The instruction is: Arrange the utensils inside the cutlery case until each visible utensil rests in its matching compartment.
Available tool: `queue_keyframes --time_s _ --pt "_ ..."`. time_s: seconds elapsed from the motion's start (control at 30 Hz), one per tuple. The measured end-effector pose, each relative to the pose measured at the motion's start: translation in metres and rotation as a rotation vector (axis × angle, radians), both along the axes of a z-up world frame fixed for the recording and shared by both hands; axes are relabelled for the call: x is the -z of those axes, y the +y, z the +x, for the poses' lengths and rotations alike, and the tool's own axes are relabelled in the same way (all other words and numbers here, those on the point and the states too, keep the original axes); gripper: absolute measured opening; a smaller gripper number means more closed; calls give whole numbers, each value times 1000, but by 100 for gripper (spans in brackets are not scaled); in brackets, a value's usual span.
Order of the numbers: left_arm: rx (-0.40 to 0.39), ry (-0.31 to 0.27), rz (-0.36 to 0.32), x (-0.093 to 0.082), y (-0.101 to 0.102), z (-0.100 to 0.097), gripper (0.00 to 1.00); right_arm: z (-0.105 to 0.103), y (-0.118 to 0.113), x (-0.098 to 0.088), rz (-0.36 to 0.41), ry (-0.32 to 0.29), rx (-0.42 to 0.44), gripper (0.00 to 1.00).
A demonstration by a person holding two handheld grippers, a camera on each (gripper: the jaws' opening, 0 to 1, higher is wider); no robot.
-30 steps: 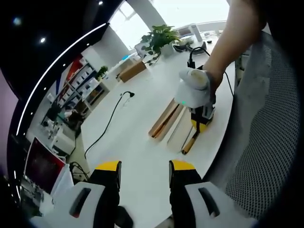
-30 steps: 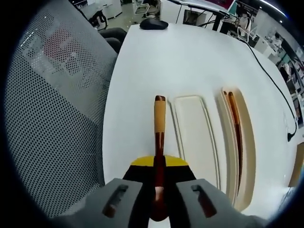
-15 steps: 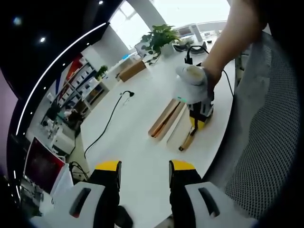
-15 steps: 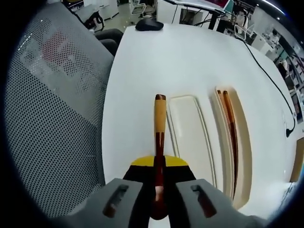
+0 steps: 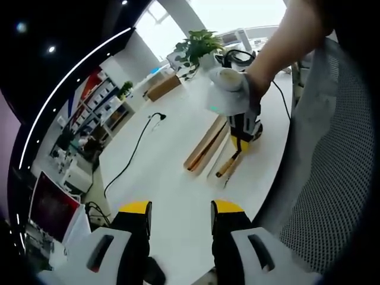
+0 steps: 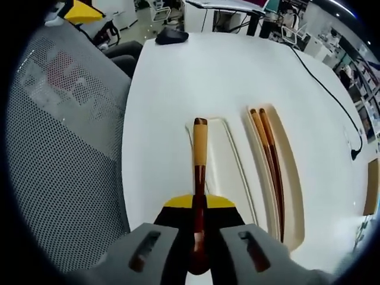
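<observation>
The wooden-handled utensil (image 6: pixel 199 160) is clamped between the right gripper (image 6: pixel 198 228)'s closed jaws, its pale handle end pointing to 12 o'clock, over the near rim of the cutlery case (image 6: pixel 292 196)'s wide empty compartment (image 6: pixel 228 172). The chopsticks (image 6: pixel 270 160) already lie in the narrow compartment at 2 o'clock. To seat it well, I judge it should shift slightly toward 1 o'clock, parallel to the compartment walls, then lower before release. The white table (image 6: pixel 208 71) edge and a mesh chair (image 6: pixel 53 148) lie at 9 o'clock; open table runs to 12. The left gripper (image 5: pixel 180 217) hangs apart, jaws spread, holding nothing.
</observation>
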State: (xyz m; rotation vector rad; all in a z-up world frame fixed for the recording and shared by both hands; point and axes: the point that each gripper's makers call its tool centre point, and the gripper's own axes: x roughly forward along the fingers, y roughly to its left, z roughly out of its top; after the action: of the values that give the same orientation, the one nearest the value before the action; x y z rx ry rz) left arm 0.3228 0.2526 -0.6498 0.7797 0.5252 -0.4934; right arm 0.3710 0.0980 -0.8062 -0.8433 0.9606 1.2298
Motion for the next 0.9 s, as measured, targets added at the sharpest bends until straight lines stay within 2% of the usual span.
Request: queue_keyframes --time_s 0.27,0.57,0.9 --pt "0 -1 1 0 0 0 41 10 -3 -10 11 -17 29 0" --pt "5 3 2 1 -1 -1 41 36 -11 -25 28 -67 74 0" --pt "11 8 3 2 -2 -2 41 65 -15 -33 -19 -137 41 0"
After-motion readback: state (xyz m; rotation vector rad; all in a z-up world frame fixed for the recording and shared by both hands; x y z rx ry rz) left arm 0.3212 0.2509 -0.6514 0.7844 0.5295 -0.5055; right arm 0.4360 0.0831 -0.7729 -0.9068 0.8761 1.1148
